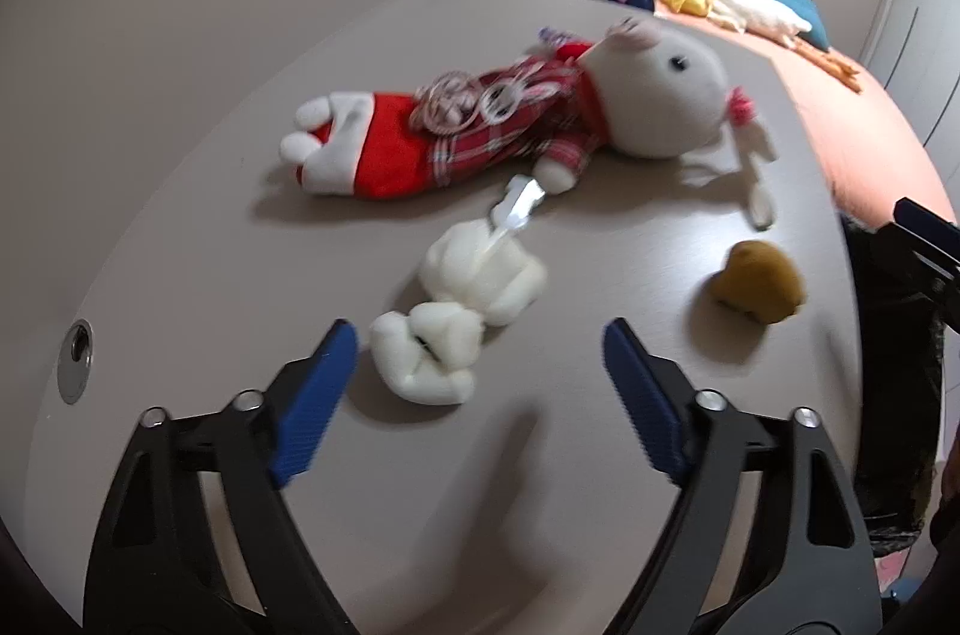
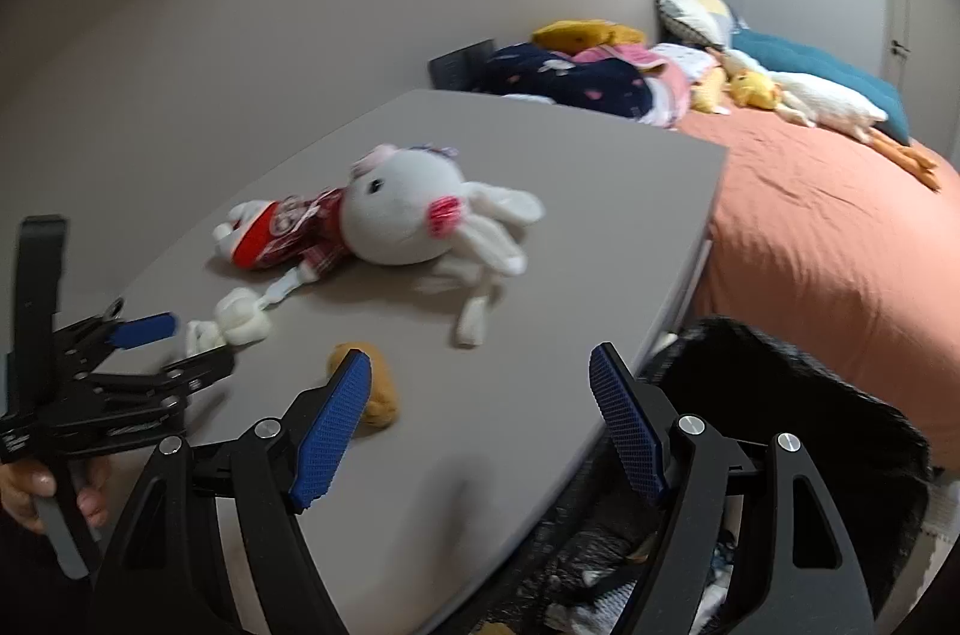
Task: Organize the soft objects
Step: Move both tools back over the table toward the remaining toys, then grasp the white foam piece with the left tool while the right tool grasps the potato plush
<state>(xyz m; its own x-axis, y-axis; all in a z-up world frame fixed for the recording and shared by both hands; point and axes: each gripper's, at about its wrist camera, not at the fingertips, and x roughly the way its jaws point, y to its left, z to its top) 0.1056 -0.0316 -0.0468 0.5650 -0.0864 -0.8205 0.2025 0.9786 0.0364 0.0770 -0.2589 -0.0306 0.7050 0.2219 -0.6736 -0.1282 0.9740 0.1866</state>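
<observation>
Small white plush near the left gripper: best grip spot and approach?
Judging by pose, grip the small white plush across its lower bunched lump, which lies just ahead of the open left gripper. Come straight forward and down, one finger on each side. Avoid the thin strap at its far end.

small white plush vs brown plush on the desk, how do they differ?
The small white plush toy is cream-coloured with limbs splayed; the small brown plush lump is mustard-brown and compact. The white one lies just ahead of the left claw, the brown one off to its right. Both rest untouched on the grey desk.
</observation>
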